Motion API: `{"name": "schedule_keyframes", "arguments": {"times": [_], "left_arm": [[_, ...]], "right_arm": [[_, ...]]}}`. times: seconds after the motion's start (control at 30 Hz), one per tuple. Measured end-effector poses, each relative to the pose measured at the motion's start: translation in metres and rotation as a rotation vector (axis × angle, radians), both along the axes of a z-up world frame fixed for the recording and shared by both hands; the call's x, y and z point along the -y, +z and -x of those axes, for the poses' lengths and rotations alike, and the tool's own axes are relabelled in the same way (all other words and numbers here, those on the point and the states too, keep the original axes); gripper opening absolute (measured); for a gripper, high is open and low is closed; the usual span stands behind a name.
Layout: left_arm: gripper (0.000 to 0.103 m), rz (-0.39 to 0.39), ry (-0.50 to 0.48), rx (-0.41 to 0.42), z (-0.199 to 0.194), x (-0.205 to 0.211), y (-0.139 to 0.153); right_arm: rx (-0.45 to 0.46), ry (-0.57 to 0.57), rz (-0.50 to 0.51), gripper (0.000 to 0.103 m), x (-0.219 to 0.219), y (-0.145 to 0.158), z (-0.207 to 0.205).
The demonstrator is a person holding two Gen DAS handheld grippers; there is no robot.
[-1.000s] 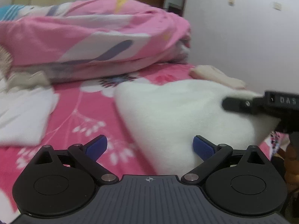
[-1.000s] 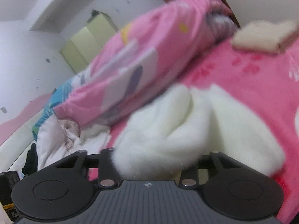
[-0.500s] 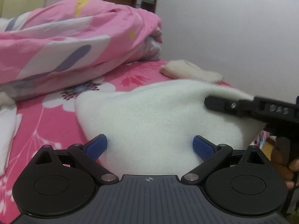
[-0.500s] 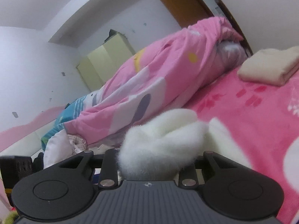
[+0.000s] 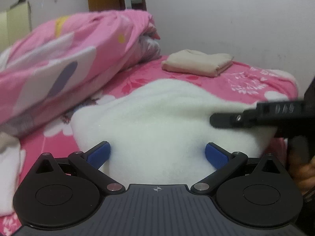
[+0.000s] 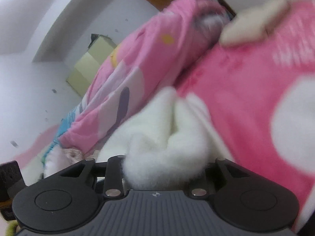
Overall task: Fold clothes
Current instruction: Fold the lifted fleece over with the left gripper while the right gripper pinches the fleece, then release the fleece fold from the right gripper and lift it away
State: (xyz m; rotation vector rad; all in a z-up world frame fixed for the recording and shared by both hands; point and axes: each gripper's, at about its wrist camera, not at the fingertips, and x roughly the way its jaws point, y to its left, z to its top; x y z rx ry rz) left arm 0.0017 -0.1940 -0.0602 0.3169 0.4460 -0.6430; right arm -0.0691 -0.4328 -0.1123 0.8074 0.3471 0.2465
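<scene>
Pink floral bed [image 5: 246,78]: right gripper [image 6: 165,169] clamps white fleece garment [image 5: 167,118]; left gripper [image 5: 157,153] spread wide around its edge.

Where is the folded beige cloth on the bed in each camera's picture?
Left wrist view: the beige cloth lies upper middle, a little right of centre, on the pink sheet near the wall.
Right wrist view: the beige cloth is at the upper right, blurred and tilted.
Shared landmark: the rolled pink quilt, whose end sits just left of the cloth in both views.
</scene>
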Motion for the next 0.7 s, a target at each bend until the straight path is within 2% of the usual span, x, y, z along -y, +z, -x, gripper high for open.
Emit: {"name": "schedule_keyframes", "arguments": {"times": [0.07, 0.1, 0.17, 0.23, 0.3, 0.47, 0.6, 0.7], "left_arm": [[0.103, 0.008, 0.002, -0.008, -0.003, -0.001, 0.001], [0.103, 0.013, 0.003, -0.011, -0.004, -0.002, 0.001], [0.103, 0.021, 0.003, -0.018, -0.006, -0.004, 0.001], [0.103, 0.02, 0.009, -0.015, -0.009, -0.004, 0.002], [0.103, 0.028, 0.018, -0.024, -0.013, -0.005, 0.002], [0.103, 0.021, 0.023, -0.029, -0.016, 0.0, 0.003], [0.103, 0.008, 0.005, -0.006, -0.006, 0.0, 0.0], [0.103, 0.01, 0.006, 0.001, -0.006, 0.0, -0.001]], "right_arm": [[-0.02, 0.013, -0.011, 0.039, 0.0, 0.007, -0.003], [-0.025, 0.021, -0.024, 0.047, 0.001, 0.01, -0.006], [-0.023, 0.031, -0.085, 0.053, 0.005, 0.011, -0.012], [-0.022, 0.023, -0.113, 0.051, 0.006, 0.011, -0.019], [-0.011, 0.006, -0.088, 0.039, 0.002, 0.012, -0.023], [0.004, -0.01, -0.073, 0.034, 0.004, 0.006, -0.031], [-0.006, -0.002, -0.014, 0.032, 0.007, 0.004, -0.014], [-0.008, 0.03, -0.037, 0.033, 0.014, 0.002, -0.011]]}}
